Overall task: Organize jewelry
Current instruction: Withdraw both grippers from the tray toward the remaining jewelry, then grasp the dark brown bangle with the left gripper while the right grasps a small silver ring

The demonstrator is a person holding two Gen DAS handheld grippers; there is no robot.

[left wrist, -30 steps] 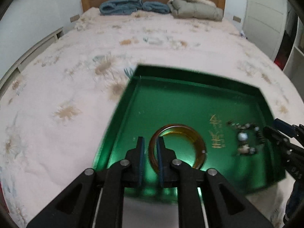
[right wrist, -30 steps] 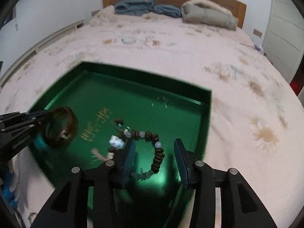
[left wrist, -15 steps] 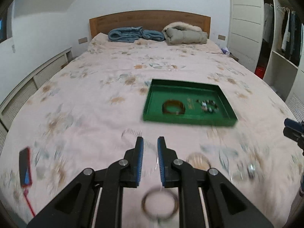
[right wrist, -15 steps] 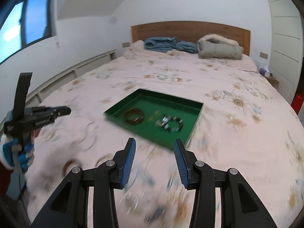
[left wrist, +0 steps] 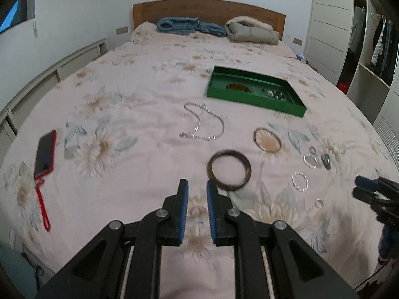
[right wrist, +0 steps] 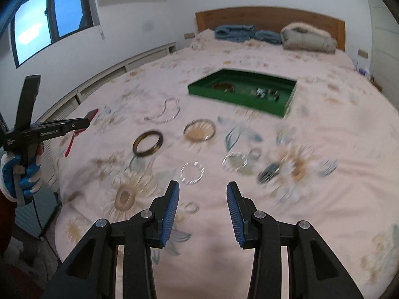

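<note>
Both my grippers are empty: my left gripper (left wrist: 195,189) has its jaws narrowly parted, my right gripper (right wrist: 202,194) spread wider. The thin dark bangle (left wrist: 229,169) lies flat on soft bedding, so my pads could skid off it. The green tray (left wrist: 254,99), well beyond, holds an amber bangle (left wrist: 238,87) and a beaded bracelet (left wrist: 274,94).

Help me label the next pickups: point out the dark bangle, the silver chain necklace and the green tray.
dark bangle (left wrist: 245,168), left wrist view, right side of its band.
silver chain necklace (left wrist: 220,122), left wrist view, right curve.
green tray (left wrist: 249,99), left wrist view, near outer wall.
</note>
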